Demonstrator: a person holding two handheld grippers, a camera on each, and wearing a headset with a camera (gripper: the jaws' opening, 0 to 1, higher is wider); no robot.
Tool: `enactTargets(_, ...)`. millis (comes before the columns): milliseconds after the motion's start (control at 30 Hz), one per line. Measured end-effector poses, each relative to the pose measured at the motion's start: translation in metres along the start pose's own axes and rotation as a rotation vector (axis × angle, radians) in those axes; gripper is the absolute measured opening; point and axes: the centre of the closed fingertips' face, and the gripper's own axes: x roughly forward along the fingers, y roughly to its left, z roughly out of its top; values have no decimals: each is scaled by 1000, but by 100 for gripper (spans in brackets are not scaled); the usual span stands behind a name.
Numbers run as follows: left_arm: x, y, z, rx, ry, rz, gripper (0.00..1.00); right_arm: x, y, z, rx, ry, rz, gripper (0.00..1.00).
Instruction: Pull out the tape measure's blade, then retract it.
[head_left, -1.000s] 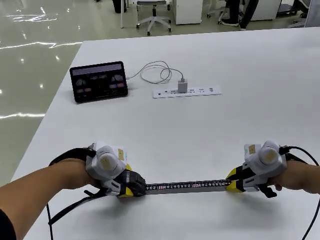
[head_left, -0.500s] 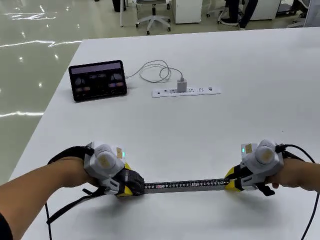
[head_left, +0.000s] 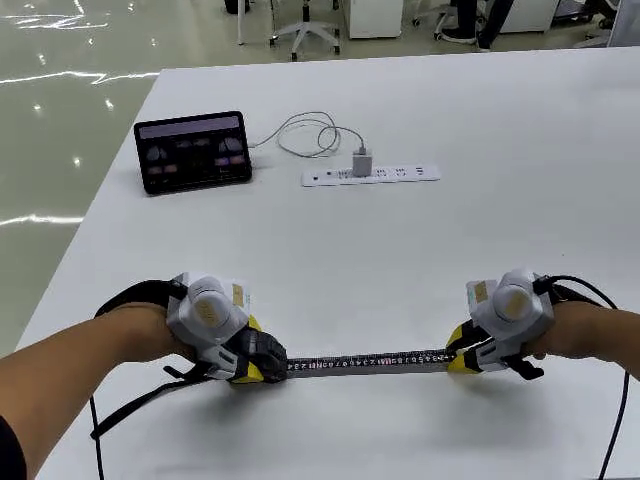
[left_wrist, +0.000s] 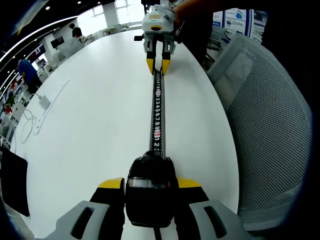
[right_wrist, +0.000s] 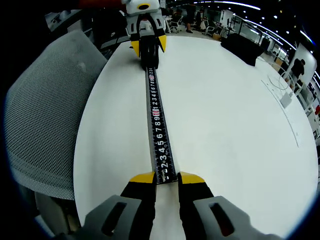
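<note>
A white table (head_left: 450, 250) stands on a glossy floor (head_left: 60, 150), a swivel chair (head_left: 305, 32) beyond it, a mesh chair (left_wrist: 270, 125) beside.

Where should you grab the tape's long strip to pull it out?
Probably at its free end, coming in straight along the blade, as the right gripper does: the strip is thin and flat, and the case sits in the left gripper.
</note>
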Motion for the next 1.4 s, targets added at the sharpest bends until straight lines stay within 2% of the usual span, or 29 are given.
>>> enactTargets(233, -1, 0, -3, -29, 10, 4, 35, 0, -1, 0, -12, 8, -3, 13)
enactTargets(367, -3, -1, -9, -57, 22, -3, 39, -1, -7, -1, -21, 19, -32, 21)
enactTargets(433, -4, -2, -9, -64, 20, -4, 41, -2, -7, -2, -25, 26, -27, 22)
enactTargets(533, -7, 2, -11, -101, 16, 16, 51, -2, -6, -3, -26, 32, -21, 23)
enactTargets(667, -9, 4, -12, -112, 9, 25, 57, -3, -4, -5, -21, 34, -17, 24)
enactTargets(733, -10, 9, -12, -106, 3, 55, 67, -4, -3, -6, -13, 39, -18, 24)
enactTargets(800, -11, 11, -12, -124, -4, 65, 81, -4, -3, -6, -12, 40, -25, 26)
enactTargets(900, -13, 13, -10, -153, -28, 74, 89, -5, 0, -7, 1, 41, -17, 27)
enactTargets(1000, -14, 13, -10, -154, -35, 79, 95, -5, 2, -9, 25, 44, -13, 34)
enactTargets(1033, -14, 16, -11, -160, -36, 100, 99, -5, 2, -9, 39, 42, -12, 36)
enactTargets(1067, -15, 19, -15, -170, -16, 116, 100, -5, 3, -9, 42, 41, -10, 38)
enactTargets(1100, -16, 19, -20, -226, 5, 120, 100, -5, 2, -8, 48, 35, -11, 39)
enactTargets(1200, -17, 22, -19, -285, -35, 112, 100, -6, 3, -6, 77, 24, -16, 42)
enactTargets(1267, -19, 22, -20, -350, -54, 116, 100, -6, 2, -6, 90, 17, -16, 44)
enactTargets(1333, -21, 25, -23, -355, -57, 130, 100, -7, 1, -6, 110, 11, -24, 47)
enactTargets(1400, -22, 22, -24, -354, -66, 126, 100, -8, 1, -6, 122, 4, -29, 50)
